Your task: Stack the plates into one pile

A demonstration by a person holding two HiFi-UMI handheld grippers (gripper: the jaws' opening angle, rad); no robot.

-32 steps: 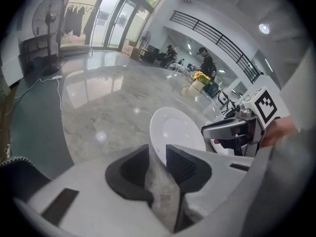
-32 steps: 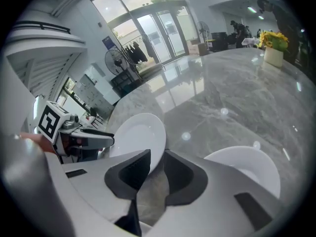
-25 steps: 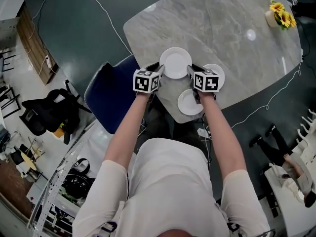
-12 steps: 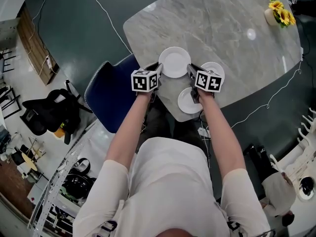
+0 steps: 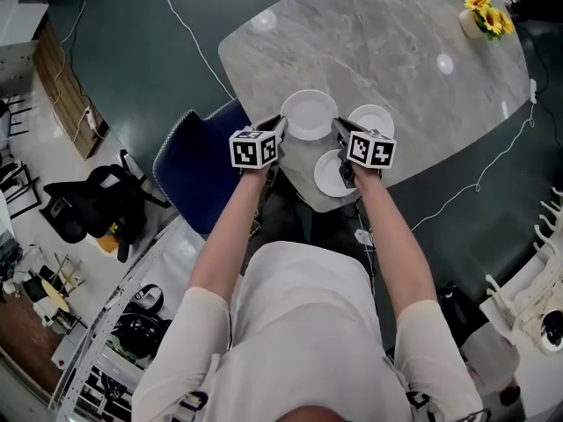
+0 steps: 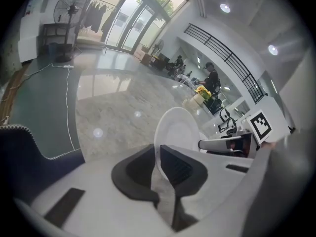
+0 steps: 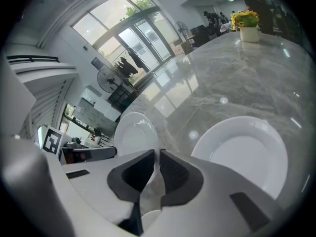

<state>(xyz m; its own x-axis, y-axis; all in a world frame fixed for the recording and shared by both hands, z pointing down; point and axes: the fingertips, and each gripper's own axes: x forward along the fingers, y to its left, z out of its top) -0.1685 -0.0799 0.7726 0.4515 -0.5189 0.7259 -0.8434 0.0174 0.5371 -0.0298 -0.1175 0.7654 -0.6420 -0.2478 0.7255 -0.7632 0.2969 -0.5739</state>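
Three white plates are on the near end of the marble table [image 5: 396, 42]. The large plate [image 5: 308, 114] [image 6: 178, 128] [image 7: 132, 132] sits between my two grippers. My left gripper [image 5: 280, 130] [image 6: 158, 149] has that plate's left rim between its jaws, which are closing on it. My right gripper [image 5: 338, 132] [image 7: 157, 154] holds the opposite rim in a narrow gap. A smaller plate [image 5: 373, 120] [image 7: 242, 152] lies to the right. A third plate [image 5: 332, 176] lies at the table's near edge, under the right gripper.
A vase of sunflowers [image 5: 482, 11] [image 7: 247, 26] stands at the table's far right. A blue chair [image 5: 198, 178] [image 6: 19, 147] is at the left, by the table's near corner. Cables trail over the dark floor. The person's arms reach down to both grippers.
Both grippers have come up a little towards the camera, with the large plate still between them. The other two plates lie where they were.
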